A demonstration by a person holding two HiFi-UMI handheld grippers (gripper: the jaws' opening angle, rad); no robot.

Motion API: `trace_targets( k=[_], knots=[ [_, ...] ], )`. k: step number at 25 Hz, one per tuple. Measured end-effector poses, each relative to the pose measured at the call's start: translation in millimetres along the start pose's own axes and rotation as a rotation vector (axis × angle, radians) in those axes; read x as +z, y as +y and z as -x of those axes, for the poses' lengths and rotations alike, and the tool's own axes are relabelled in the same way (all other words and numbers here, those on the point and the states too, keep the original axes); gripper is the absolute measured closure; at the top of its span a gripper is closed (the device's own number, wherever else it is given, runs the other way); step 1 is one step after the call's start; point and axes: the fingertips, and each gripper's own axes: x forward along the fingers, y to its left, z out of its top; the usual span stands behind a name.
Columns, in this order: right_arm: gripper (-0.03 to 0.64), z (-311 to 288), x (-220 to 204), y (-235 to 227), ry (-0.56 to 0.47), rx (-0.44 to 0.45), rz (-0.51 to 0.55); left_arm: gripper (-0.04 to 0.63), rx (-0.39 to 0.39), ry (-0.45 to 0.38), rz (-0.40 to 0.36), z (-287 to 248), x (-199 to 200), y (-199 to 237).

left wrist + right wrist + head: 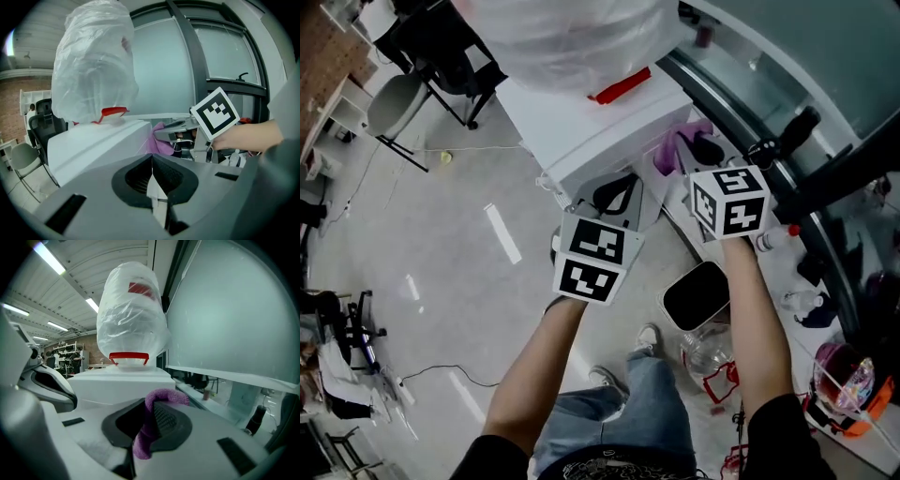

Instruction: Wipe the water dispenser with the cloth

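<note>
Two fingers of the right gripper (151, 405) clamp the purple cloth (141, 444) near the white dispenser (123, 381); those of the left gripper (151, 158) are pressed together.

From the head we look steeply down on the water dispenser (591, 122). The cameras on the left tongs (617, 192) and right tongs (696, 152) sit close beside it; both show us its bagged bottle (93, 65).

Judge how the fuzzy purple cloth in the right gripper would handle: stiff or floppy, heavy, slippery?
Probably floppy: the fuzzy purple cloth curls over the jaw tips and droops between them. Likely light, since the right gripper holds it by a narrow pinch. Its nubby pile probably resists slipping.
</note>
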Motion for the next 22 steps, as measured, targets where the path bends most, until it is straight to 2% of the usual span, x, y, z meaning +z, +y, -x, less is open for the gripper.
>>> trace_targets(
  k=[4, 12, 22],
  knots=[
    [0.584, -5.1, -22.1, -3.9, -0.019, -0.019, 0.013, 0.569, -0.009, -0.010, -0.022, -15.4, -30.2, -5.9],
    [0.584, -21.4, -74.1, -6.8, -0.053, -0.041, 0.015, 0.569, 0.004, -0.015, -0.029, -42.0, -94.5, -5.6],
    [0.584, -53.8, -150.1, -8.5, -0.074, -0.043, 0.045, 0.569, 0.015, -0.059, -0.031, -90.8, -167.7, -4.1]
  ],
)
